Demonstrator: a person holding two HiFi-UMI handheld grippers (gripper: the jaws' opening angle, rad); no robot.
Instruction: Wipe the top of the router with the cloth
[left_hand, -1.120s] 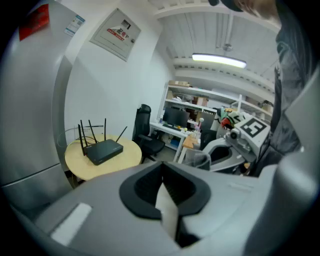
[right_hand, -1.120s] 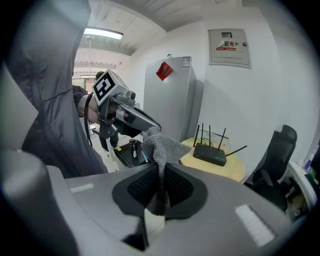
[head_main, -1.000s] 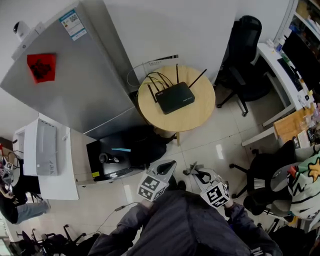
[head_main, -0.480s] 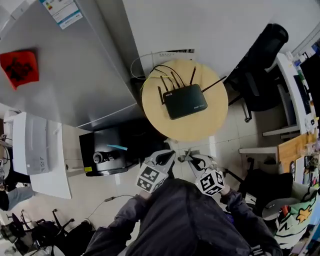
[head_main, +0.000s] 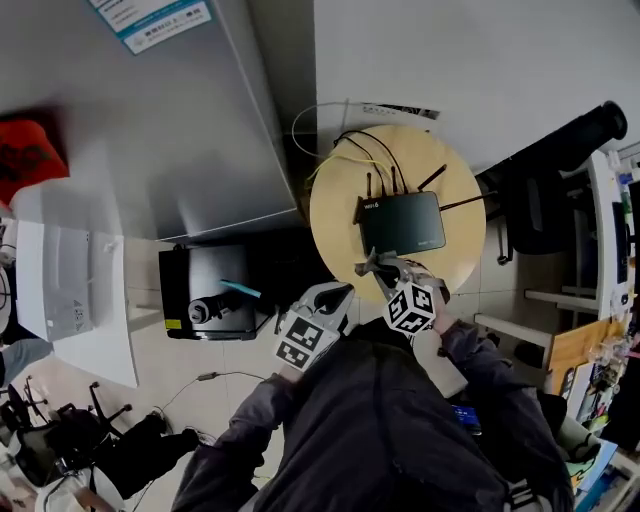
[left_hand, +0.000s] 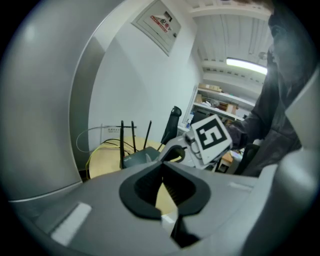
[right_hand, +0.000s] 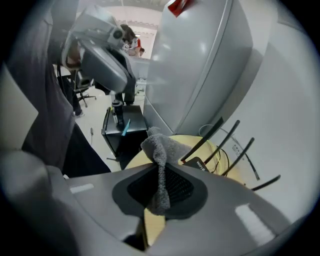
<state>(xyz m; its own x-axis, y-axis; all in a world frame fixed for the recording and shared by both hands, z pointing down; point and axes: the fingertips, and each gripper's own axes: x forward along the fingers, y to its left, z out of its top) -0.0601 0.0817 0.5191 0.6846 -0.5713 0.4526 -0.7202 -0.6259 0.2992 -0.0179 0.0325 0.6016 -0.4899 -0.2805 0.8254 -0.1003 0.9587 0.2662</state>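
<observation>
The right tongs reach further forward than the left, with their jaws clamped on a grey cloth that sticks up past the tips. The left tongs are held back near the body, jaw tips together with nothing between them. Both forearms are in dark sleeves.

an office or workroom: black swivel chairs stand on a pale tiled floor beside a white desk, a white printer sits on a side table, a wi-fi router and its cables rest on a small round table, and stocked shelves run under a ceiling strip light.
</observation>
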